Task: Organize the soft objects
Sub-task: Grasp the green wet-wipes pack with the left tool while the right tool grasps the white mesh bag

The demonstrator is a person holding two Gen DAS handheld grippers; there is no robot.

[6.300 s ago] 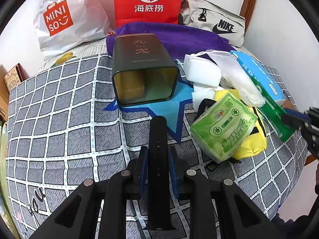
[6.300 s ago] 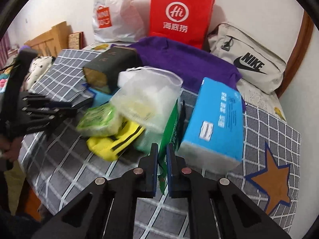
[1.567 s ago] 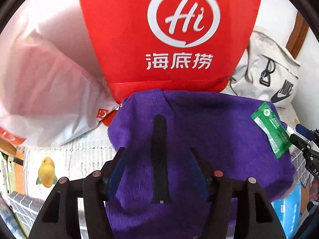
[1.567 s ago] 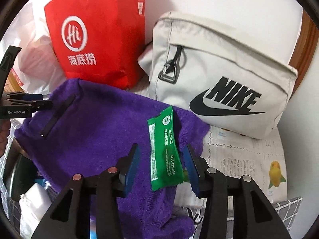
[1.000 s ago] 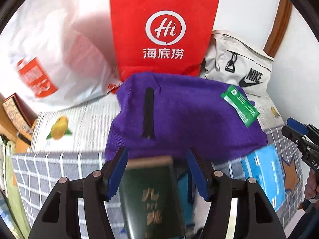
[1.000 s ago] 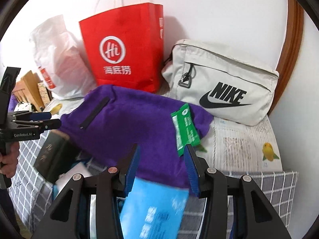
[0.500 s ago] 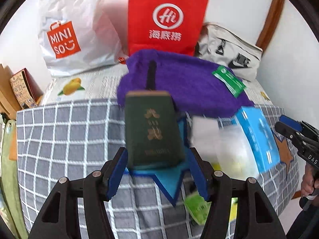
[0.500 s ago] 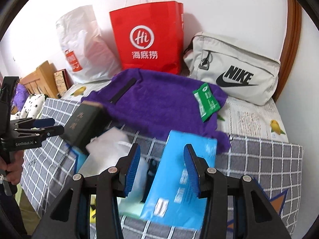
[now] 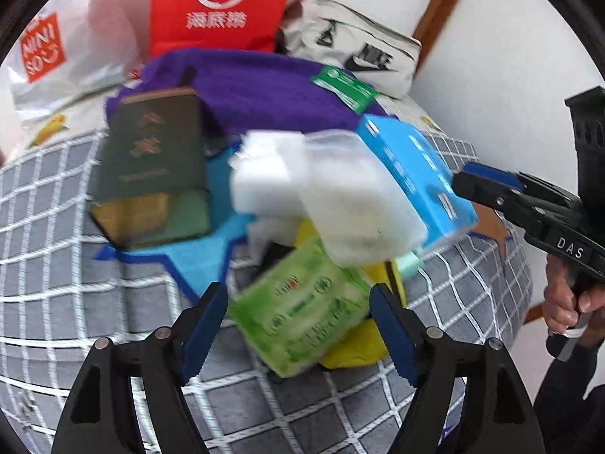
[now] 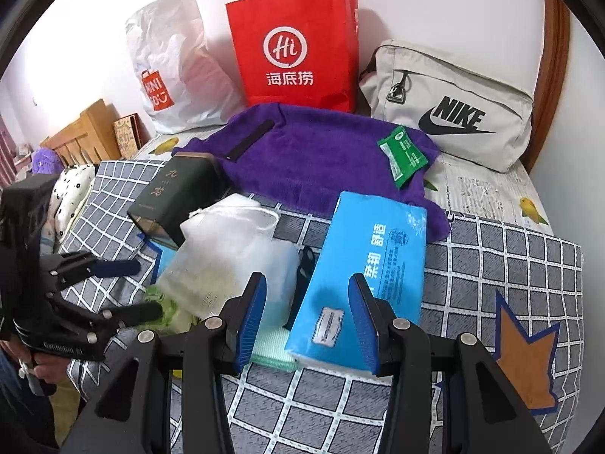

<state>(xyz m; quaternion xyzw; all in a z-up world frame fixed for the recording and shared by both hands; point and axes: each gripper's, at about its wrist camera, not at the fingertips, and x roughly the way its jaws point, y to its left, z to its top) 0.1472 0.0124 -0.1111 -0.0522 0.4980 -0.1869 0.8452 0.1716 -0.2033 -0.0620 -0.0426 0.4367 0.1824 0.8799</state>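
Observation:
A purple towel lies at the back of the bed, with a black strap and a green sachet lying on it. My left gripper is open and empty, right over a green tissue pack. My right gripper is open and empty, just in front of a blue tissue box. A clear bag of white pads lies between the two. The towel and sachet also show in the left wrist view.
A dark green tin lies on its side at the left of the pile. A yellow pouch lies under the green pack. A red paper bag, a white Miniso bag and a grey Nike bag stand against the wall.
Both grippers let go of the strap and the sachet on the purple towel, then drew back to the pile in front. The left one has dropped toward the green tissue pack.

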